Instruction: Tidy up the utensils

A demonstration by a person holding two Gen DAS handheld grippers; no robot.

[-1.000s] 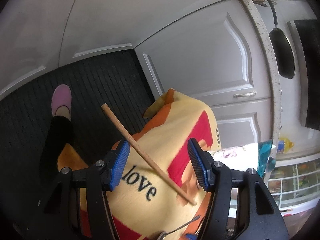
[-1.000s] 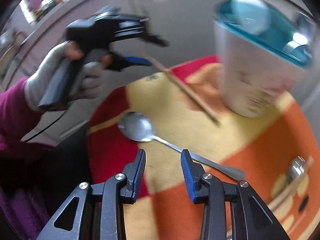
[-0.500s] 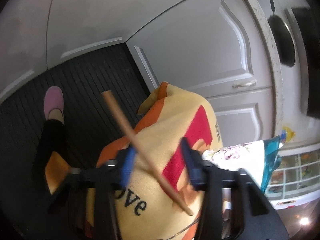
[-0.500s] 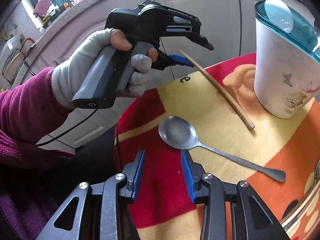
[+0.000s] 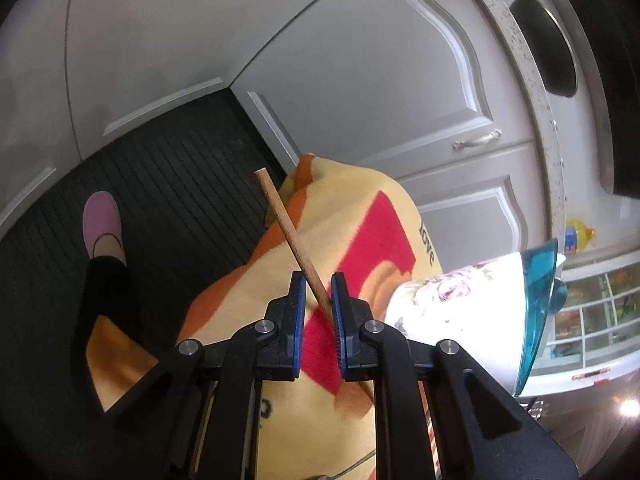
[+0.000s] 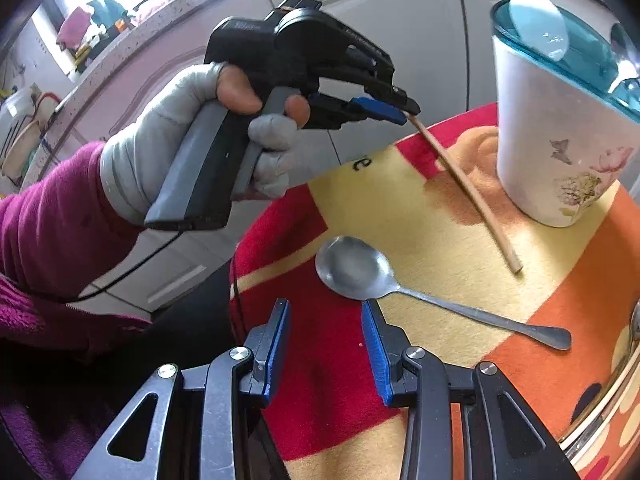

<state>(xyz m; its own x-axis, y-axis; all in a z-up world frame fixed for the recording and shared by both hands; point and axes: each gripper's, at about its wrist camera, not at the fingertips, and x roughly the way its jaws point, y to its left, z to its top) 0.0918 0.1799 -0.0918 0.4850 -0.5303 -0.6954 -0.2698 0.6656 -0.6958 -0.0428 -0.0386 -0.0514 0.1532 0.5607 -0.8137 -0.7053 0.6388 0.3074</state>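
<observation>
A wooden chopstick passes slantwise between the blue pads of my left gripper, whose jaws are closing on it. In the right wrist view the left gripper holds the chopstick by its upper end, while the lower end rests on the red, yellow and orange cloth. A metal spoon lies on the cloth with its bowl just beyond my right gripper, which stands open with nothing between its pads. A white flowered cup with a teal rim stands at the right, also visible as the cup.
A gloved hand in a magenta sleeve holds the left gripper. More metal cutlery shows at the right edge. White cabinet doors stand behind the small table. A foot in a pink slipper stands on the black floor mat.
The left gripper's jaws have gone from wide open to nearly together around the chopstick, and its near end has lifted off the cloth. The right gripper has drifted slightly, then held still.
</observation>
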